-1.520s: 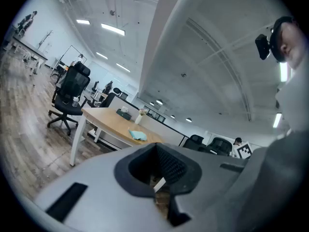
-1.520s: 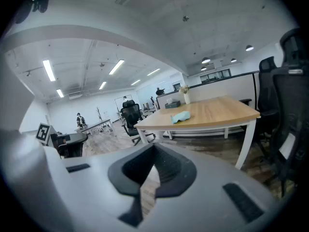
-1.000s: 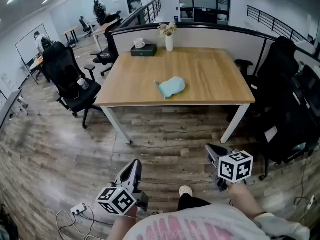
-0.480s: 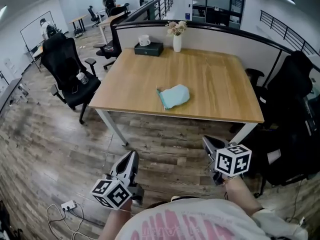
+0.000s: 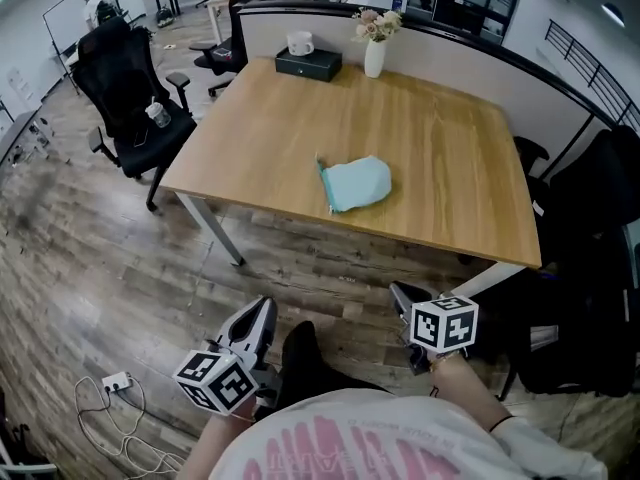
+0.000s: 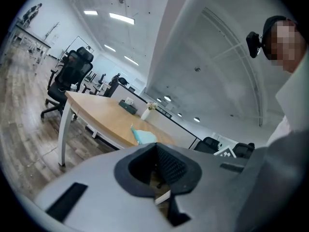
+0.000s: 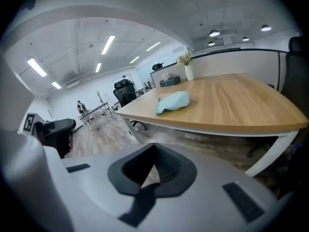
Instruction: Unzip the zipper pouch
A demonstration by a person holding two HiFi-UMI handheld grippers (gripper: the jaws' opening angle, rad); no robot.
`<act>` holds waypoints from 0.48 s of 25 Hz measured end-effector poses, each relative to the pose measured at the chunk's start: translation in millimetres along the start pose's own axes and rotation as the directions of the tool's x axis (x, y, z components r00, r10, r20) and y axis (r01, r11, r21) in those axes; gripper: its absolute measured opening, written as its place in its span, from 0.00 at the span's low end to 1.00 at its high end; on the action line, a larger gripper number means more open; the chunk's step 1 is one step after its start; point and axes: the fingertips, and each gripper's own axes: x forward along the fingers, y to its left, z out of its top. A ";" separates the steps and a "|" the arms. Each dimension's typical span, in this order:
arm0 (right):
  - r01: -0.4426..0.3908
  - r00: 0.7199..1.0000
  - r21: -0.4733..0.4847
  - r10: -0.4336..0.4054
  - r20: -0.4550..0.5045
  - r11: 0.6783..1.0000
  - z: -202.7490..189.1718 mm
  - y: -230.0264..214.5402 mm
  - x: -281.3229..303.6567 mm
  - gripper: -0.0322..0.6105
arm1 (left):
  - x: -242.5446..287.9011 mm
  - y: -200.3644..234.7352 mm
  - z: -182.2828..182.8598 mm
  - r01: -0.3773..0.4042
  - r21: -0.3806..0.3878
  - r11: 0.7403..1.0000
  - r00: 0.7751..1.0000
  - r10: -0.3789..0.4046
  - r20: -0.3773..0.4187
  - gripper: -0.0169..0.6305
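Approach: we hold the left gripper (image 5: 258, 320) and the right gripper (image 5: 404, 298) low above the floor, jaws together and empty, since the pale blue pouch (image 5: 358, 183) lies zipped, we judge, on the table (image 5: 450, 138), well ahead.

An open-plan office: a wide wooden desk (image 5: 450, 168) backed by a low partition (image 5: 470, 63), black swivel chairs (image 5: 125, 78) off its left and right edges, a whiteboard (image 5: 62, 18), more desks (image 7: 96, 111) farther back, strip lights (image 7: 107, 44) overhead.
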 end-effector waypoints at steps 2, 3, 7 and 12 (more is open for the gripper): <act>0.019 1.000 -0.037 -0.019 -0.022 0.999 6.5 -7.2 20.3 0.05 | 10.8 15.1 -0.2 -0.011 -0.007 1.000 1.000 0.011 -0.026 0.03; 0.032 0.999 -0.066 -0.035 -0.033 0.997 11.2 -11.2 31.2 0.05 | 17.5 23.7 0.6 -0.015 -0.015 1.000 0.999 0.014 -0.036 0.03; 0.087 0.993 -0.143 -0.097 -0.065 0.986 35.5 -24.8 74.1 0.08 | 52.0 58.1 9.7 -0.021 -0.044 0.999 0.997 0.018 -0.077 0.03; 0.131 0.984 -0.266 -0.157 -0.080 0.955 73.5 -30.4 119.8 0.18 | 95.4 85.1 40.3 0.023 -0.027 0.999 0.995 -0.026 -0.091 0.03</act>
